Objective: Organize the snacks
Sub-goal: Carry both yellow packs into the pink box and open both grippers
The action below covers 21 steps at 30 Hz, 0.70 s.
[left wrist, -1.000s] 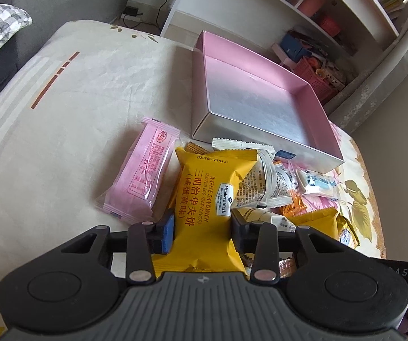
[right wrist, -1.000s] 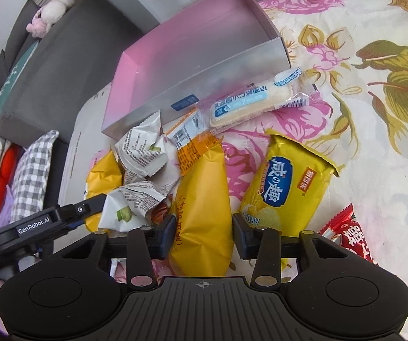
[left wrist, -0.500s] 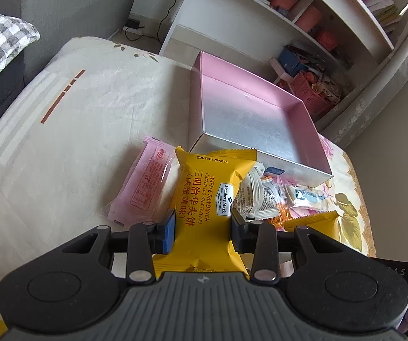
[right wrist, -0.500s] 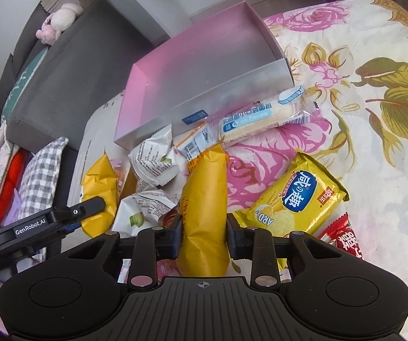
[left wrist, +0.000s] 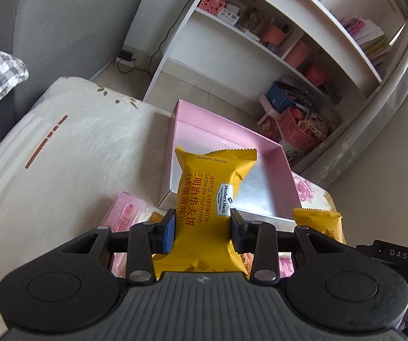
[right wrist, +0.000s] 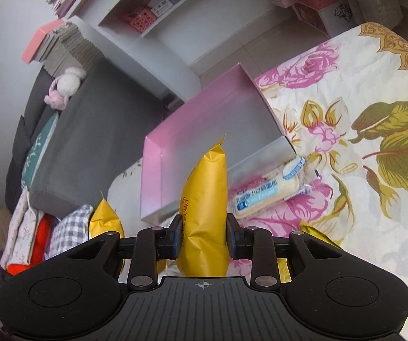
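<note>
Gripping a yellow waffle sandwich packet (left wrist: 204,199) at its lower middle, the left gripper (left wrist: 202,228) is seen closed on the wrapper, whose long axis runs forward along the fingers towards the pink box (left wrist: 229,145), which lies directly ahead and below. A second yellow packet (right wrist: 204,204) is clamped edge-on by the right gripper (right wrist: 203,237), its jaws pressed in against both faces and its sealed tip pointing at the same box (right wrist: 204,113). Both packets are held clear of the cloth, and the box interior appears empty, though part of its floor is hidden behind the packets. The left packet is judged the nearer to the box opening, so it would likely go in first. Only the left view shows the pink wafer packet (left wrist: 124,213) beside the box corner; only the right view shows the cream roll packet (right wrist: 269,193) lying against the box's near wall on the floral tablecloth (right wrist: 360,71).
</note>
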Available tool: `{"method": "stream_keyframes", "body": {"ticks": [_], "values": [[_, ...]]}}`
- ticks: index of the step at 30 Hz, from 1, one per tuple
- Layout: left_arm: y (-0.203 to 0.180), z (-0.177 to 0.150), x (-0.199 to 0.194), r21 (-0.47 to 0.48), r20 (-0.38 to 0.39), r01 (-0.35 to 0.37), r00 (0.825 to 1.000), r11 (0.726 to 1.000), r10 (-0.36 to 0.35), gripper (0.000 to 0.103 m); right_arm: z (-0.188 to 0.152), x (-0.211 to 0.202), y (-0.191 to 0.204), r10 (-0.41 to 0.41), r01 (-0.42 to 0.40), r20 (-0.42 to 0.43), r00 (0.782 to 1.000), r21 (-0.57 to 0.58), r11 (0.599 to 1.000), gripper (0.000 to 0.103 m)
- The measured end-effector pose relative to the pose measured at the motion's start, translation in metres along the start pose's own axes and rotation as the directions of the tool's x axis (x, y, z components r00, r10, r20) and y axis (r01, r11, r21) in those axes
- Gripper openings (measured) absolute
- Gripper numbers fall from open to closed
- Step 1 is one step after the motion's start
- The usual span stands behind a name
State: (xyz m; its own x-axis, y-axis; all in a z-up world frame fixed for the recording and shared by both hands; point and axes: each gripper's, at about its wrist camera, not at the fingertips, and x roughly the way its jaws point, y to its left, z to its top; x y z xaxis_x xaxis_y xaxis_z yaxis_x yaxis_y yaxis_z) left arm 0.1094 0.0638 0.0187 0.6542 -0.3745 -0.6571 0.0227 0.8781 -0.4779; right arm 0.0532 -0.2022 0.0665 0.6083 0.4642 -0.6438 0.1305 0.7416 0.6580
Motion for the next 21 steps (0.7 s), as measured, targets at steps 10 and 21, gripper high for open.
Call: {"method": "stream_keyframes", "body": {"ticks": [10,21], "values": [[-0.027,0.018,0.044,0.064,0.061,-0.052,0.997,0.997,0.048,0.035,0.033,0.024,-0.005,0.033,-0.041,0.146,0.989,0.054,0.998,0.03],[-0.041,0.024,0.078,0.191,0.107,-0.124,0.989,0.974,0.105,0.035,0.063,0.059,-0.036,0.006,-0.034,0.214,0.977,0.126,0.991,0.03]]}}
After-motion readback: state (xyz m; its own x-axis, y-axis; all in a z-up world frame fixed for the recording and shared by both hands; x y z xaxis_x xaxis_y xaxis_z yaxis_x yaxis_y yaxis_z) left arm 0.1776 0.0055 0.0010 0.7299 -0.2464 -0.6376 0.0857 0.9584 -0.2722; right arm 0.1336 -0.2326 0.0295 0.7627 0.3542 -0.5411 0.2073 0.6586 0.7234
